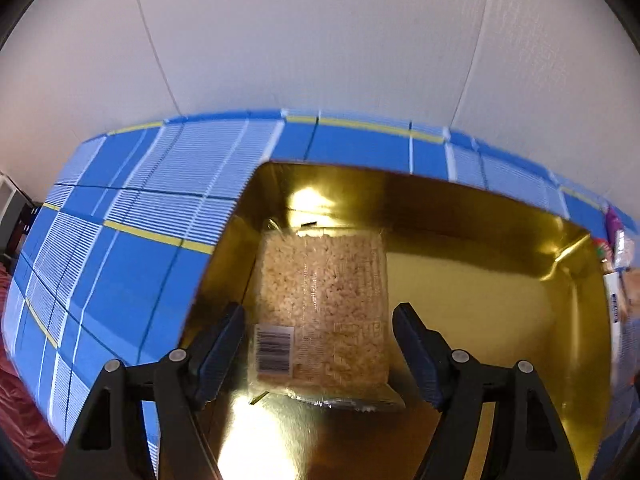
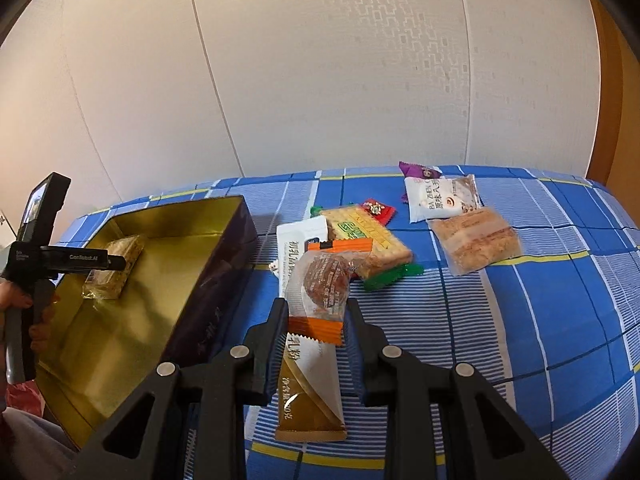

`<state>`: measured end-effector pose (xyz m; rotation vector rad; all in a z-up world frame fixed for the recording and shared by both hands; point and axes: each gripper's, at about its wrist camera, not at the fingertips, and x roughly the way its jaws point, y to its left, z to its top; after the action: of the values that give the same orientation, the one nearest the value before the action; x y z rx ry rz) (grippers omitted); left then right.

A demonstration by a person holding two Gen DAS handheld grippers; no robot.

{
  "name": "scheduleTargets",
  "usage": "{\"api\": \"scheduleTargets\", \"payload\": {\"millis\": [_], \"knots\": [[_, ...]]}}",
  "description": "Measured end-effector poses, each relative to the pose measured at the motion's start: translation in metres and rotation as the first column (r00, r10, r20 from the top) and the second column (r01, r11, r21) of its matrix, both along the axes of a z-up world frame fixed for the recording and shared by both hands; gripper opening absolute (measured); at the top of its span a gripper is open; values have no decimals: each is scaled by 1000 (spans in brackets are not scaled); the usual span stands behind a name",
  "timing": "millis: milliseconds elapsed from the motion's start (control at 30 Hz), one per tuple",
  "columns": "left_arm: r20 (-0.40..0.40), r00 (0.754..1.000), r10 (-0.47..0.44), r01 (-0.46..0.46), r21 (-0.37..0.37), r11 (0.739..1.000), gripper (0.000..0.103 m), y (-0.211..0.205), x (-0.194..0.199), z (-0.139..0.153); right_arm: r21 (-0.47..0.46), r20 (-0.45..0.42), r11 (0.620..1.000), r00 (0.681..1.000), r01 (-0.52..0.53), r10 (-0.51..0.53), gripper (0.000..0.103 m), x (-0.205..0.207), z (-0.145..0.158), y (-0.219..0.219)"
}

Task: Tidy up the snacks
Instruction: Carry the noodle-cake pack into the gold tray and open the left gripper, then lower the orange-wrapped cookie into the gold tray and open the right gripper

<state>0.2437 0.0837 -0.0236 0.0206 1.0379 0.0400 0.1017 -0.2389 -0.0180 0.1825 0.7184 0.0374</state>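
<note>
The left tongs (image 1: 318,354) are standing spread over the puffed-rice packet (image 1: 320,312), which is lying inside the gold-lined box (image 2: 224,216). The right tongs (image 2: 318,312) are pinching an orange-edged pastry packet (image 2: 322,284) above the blue checked bed (image 2: 540,300).

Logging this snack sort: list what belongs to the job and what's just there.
Job:
gold-lined box
puffed-rice bar lying in the box
round pastry packet in the right gripper
loose snack packets on the cloth

Just there:
blue checked cloth
white wall
</note>
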Motion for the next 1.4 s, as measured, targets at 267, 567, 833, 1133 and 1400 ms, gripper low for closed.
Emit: {"api": "scheduleTargets", "payload": {"millis": [267, 567, 833, 1133, 1400], "knots": [[19, 999, 37, -36, -65, 997, 81, 3, -33, 8, -32, 82, 997, 994, -68, 70, 28, -6, 14, 21], [-78, 997, 27, -37, -128, 991, 81, 4, -36, -7, -31, -2, 979, 980, -200, 200, 28, 8, 14, 63], [-2, 998, 63, -62, -93, 994, 87, 17, -54, 4, -39, -160, 929, 920, -368, 358, 28, 62, 16, 125], [51, 997, 61, -56, -103, 993, 96, 27, -68, 10, 6, -309, 916, 870, -401, 383, 28, 126, -9, 182], [53, 996, 67, -61, -106, 992, 96, 26, -66, 10, 161, -293, 922, 875, -351, 385, 38, 166, -19, 191]]}}
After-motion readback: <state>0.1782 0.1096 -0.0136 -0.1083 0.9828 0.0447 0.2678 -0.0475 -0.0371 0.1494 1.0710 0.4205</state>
